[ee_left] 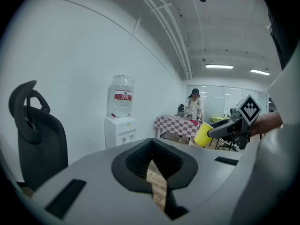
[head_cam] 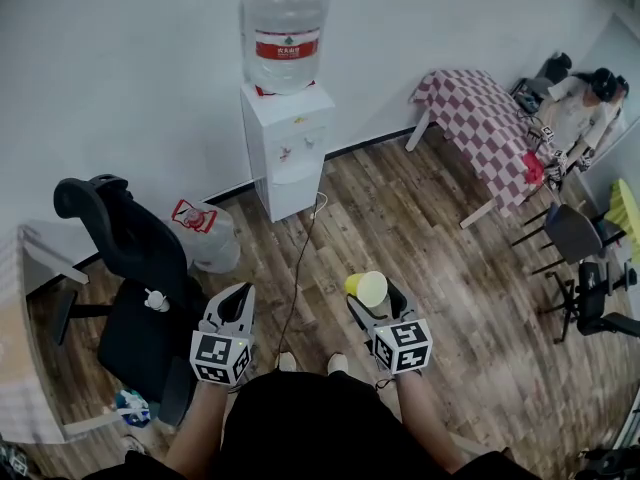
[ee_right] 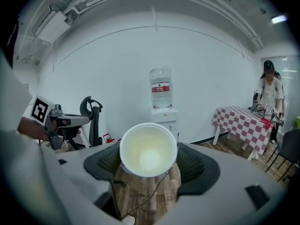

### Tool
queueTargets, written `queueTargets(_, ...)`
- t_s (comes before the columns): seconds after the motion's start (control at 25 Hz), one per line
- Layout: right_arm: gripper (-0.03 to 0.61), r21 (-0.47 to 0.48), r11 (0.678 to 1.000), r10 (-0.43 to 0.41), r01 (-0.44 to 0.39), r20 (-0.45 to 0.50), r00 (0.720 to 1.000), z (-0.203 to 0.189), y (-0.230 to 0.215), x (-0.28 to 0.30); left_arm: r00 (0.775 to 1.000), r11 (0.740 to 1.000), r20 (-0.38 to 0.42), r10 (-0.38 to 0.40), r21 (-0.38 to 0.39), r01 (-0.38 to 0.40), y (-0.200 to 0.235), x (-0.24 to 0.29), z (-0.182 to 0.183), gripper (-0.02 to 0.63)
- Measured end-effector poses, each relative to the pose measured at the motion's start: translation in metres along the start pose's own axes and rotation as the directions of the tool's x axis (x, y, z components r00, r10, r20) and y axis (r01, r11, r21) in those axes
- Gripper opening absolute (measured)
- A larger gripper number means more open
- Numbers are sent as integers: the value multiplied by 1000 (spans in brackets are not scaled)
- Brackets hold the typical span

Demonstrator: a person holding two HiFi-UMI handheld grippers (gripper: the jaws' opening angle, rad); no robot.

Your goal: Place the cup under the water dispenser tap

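A yellow cup (head_cam: 368, 288) with a pale inside lies tipped between the jaws of my right gripper (head_cam: 372, 294), which is shut on it. In the right gripper view the cup's (ee_right: 148, 149) mouth faces the camera. The white water dispenser (head_cam: 287, 148) with its big bottle (head_cam: 285, 23) stands against the wall, some way ahead across the wooden floor; the dispenser (ee_right: 164, 118) shows straight beyond the cup. My left gripper (head_cam: 236, 301) hangs beside the right one, shut and holding nothing. The left gripper view shows the dispenser (ee_left: 120, 130) and the cup (ee_left: 203, 134).
A black office chair (head_cam: 140, 268) stands close at the left, with a spare water bottle (head_cam: 205, 233) on the floor behind it. A cable (head_cam: 300, 258) runs from the dispenser towards me. A checkered table (head_cam: 490, 128), a person (head_cam: 580, 108) and more chairs (head_cam: 575, 233) are at the right.
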State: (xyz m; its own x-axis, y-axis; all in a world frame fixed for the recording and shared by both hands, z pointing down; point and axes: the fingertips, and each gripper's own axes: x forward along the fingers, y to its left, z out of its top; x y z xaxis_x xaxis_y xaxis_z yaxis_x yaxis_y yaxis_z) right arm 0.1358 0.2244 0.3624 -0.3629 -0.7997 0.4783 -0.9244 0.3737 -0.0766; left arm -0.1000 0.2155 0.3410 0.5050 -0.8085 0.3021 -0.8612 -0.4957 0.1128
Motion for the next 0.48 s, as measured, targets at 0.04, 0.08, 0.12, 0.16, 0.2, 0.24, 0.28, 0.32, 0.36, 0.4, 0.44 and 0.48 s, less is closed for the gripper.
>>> queueTargets(0.04, 377, -5, 1000, -5, 5, -1, 1000, 0, 2, 1, 1000, 1000, 0, -3, -1, 3, 2, -1, -1, 14)
queueTargets(0.08, 377, -9, 1000, -10, 10, -2, 1000, 0, 3, 0, 1000, 1000, 0, -6, -2, 6, 4, -1, -3, 14)
queueTargets(0.12, 377, -9, 1000, -16, 16, -3, 1000, 0, 5, 0, 1000, 1000, -1, -10, -3, 10, 5, -2, -4, 14)
queueTargets(0.16, 377, -9, 1000, -21, 21, -4, 1000, 0, 6, 0, 1000, 1000, -1, -13, -5, 13, 7, -3, -5, 14)
queueTargets(0.2, 377, -9, 1000, -25, 25, -4, 1000, 1, 8, 0, 1000, 1000, 1, -16, -7, 16, 8, -4, -6, 14)
queueTargets(0.24, 377, -10, 1000, -28, 28, -3, 1000, 1, 10, 1, 1000, 1000, 3, -19, -9, 19, 10, -5, -7, 14)
queueTargets(0.28, 377, -11, 999, -31, 31, -1, 1000, 2, 13, 2, 1000, 1000, 5, -21, -12, 21, 13, -6, -7, 14)
queueTargets(0.32, 377, -10, 999, -33, 33, 1, 999, 3, 15, 3, 1000, 1000, 6, -22, -14, 22, 15, -8, -9, 14)
queueTargets(0.36, 377, -8, 999, -34, 34, 3, 999, 4, 17, 4, 1000, 1000, 6, -22, -17, 22, 18, -10, -10, 14)
queueTargets(0.4, 377, -4, 999, -35, 35, 4, 999, 5, 20, 5, 1000, 1000, 5, -21, -21, 21, 21, -12, -12, 14)
queueTargets(0.44, 377, -1, 999, -34, 34, 3, 999, 6, 22, 6, 1000, 999, 2, -20, -26, 20, 23, -13, -15, 14)
queueTargets(0.48, 377, 0, 999, -33, 33, 1, 999, 6, 23, 6, 1000, 999, -2, -18, -31, 18, 25, -14, -17, 14)
